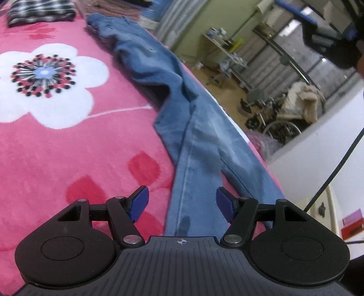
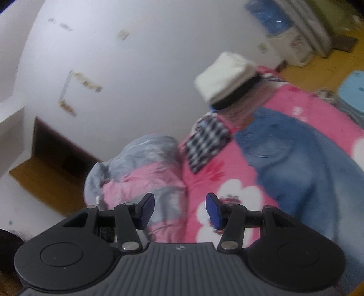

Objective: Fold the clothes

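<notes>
Jeans point(image 1: 195, 145) along pink floral blanket point(image 1: 68, 148) edge — may slide off; left gripper point(image 1: 182, 206) and right gripper point(image 2: 180, 210) released, empty.

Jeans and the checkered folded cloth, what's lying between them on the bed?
Nothing but bare pink floral blanket between the jeans and the checkered folded cloth, as the left wrist view shows.

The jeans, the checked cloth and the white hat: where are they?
jeans point(image 1: 195, 145), left wrist view, on the leg seam.
checked cloth point(image 1: 39, 10), left wrist view, middle of its folded top.
white hat point(image 2: 224, 72), right wrist view, on its crown.
</notes>
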A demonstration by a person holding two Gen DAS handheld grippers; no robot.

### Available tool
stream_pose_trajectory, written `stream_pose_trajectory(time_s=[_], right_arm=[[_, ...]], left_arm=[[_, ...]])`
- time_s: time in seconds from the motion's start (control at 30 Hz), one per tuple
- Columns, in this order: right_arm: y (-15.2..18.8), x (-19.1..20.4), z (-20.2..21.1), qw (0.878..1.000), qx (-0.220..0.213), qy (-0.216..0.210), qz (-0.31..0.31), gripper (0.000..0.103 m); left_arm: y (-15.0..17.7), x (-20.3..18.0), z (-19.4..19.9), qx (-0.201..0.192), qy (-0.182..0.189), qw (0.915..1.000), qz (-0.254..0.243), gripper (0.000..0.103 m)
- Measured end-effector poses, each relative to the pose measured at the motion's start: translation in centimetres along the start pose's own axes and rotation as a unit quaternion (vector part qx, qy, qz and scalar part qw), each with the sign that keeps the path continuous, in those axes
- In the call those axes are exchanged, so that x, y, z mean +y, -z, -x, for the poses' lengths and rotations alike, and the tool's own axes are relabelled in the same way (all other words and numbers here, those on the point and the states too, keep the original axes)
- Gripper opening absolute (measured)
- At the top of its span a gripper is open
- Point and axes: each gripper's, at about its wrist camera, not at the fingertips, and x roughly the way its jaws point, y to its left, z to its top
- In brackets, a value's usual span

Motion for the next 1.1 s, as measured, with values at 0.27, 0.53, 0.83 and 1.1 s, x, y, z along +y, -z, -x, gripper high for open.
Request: stream_pose_trajectory(time_s=[0.27,0.53,0.83,1.1], right_arm=[[3.9,-8.2,3.1,0.991,-0.01,0.095,-0.089,0.053],[5.6,-12.6,0.1,0.988,0.038,0.121,-0.091,0.053],[7.2,-12.7,0.1,0.989,0.058,0.103,-0.094,0.053],[7.9,-11.7,2.0,0.99,0.047,0.124,-0.054,0.053]], left_arm=[[2.1,-0.6,-0.1,0.028,-0.022,0.9992,-0.018,0.065],[3.4,-0.6,-1.5,0.045,-0.053,0.9971,-0.032,0.064],[4.6,-1.8,-2.4,0.03,-0.083,0.9943,-0.061,0.057],[5.1,-2.7,-2.8,0.026,-0.095,0.9938,-0.051,0.029]])
